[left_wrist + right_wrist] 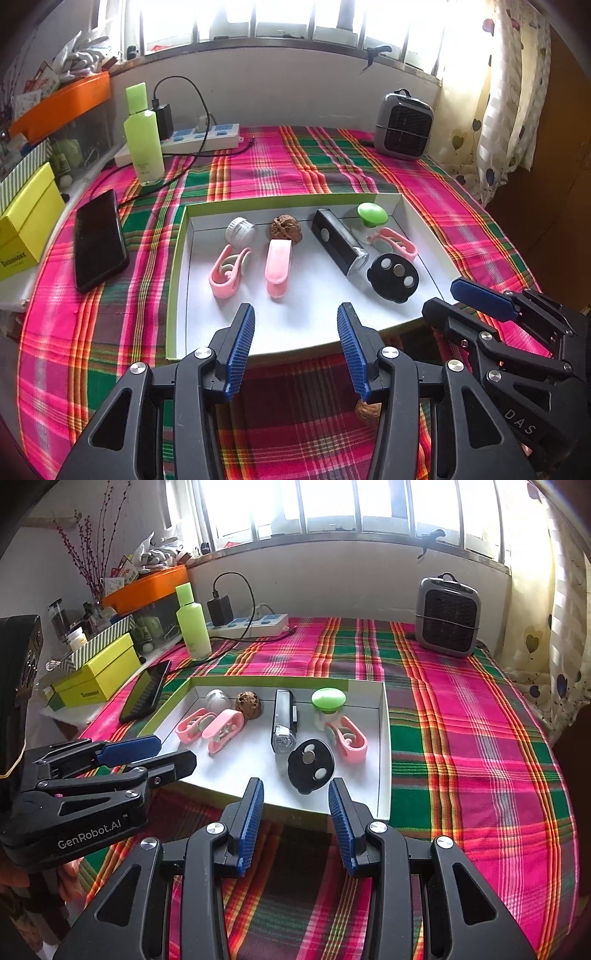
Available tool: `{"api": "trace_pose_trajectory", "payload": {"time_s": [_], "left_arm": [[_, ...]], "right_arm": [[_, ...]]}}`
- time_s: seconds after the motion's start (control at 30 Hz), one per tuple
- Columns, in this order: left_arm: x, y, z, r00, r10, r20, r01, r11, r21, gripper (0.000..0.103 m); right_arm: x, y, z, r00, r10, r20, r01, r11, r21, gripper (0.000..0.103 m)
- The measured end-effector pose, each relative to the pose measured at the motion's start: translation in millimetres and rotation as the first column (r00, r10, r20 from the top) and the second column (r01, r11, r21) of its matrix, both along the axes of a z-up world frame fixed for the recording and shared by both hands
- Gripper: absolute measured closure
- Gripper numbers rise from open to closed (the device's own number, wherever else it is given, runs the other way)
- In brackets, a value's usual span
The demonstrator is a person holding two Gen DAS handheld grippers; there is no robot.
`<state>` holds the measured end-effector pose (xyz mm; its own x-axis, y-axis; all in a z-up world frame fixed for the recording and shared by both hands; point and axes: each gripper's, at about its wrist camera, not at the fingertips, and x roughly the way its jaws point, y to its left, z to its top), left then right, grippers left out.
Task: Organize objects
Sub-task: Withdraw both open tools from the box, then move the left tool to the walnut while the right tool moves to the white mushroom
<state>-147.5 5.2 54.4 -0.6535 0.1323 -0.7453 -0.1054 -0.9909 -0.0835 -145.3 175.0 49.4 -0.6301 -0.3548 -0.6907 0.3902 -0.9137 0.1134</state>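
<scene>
A shallow white tray (177, 280) (382, 746) with a green rim lies on the plaid cloth. In it lie pink clips (225, 271) (277, 267) (393, 243), a white cap (240, 229), a brown walnut (285, 229) (249, 701), a black and silver light (338, 243) (284, 720), a green knob (372, 214) (328, 699) and a black disc (393, 277) (310, 764). My left gripper (295, 350) is open and empty over the tray's near edge. My right gripper (295, 827) is open and empty just before the disc. A brown nut (367, 410) lies on the cloth under the left gripper.
A black phone (98, 245) lies left of the tray. A green bottle (142, 136), a power strip (199, 138) with a charger, and a grey heater (402, 125) stand at the back. A yellow box (26, 225) and orange bin (62, 103) are at left.
</scene>
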Motion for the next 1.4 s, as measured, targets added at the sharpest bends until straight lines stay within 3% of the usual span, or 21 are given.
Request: {"api": "trace_pose_trajectory", "payload": {"time_s": [0.3,0.8,1.4], "left_arm": [[23.2,-2.6,-0.2,1.0,0.005,-0.014,-0.005,1.0,0.027,0.058],[49.6,5.0,-14.7,0.998,-0.064,0.016,0.062,0.995,0.081,0.058],[46.3,16.0,-30.8,0.991,-0.109,0.072,0.097,0.983,0.155,0.053]], "right_arm": [[14.4,4.7,-1.1,1.0,-0.008,0.005,0.009,1.0,-0.018,0.065],[31.5,13.8,-11.8,0.999,-0.035,0.021,0.035,0.999,-0.009,0.065],[37.3,22.1,-18.6,0.998,-0.054,0.04,0.055,0.998,-0.025,0.065]]}}
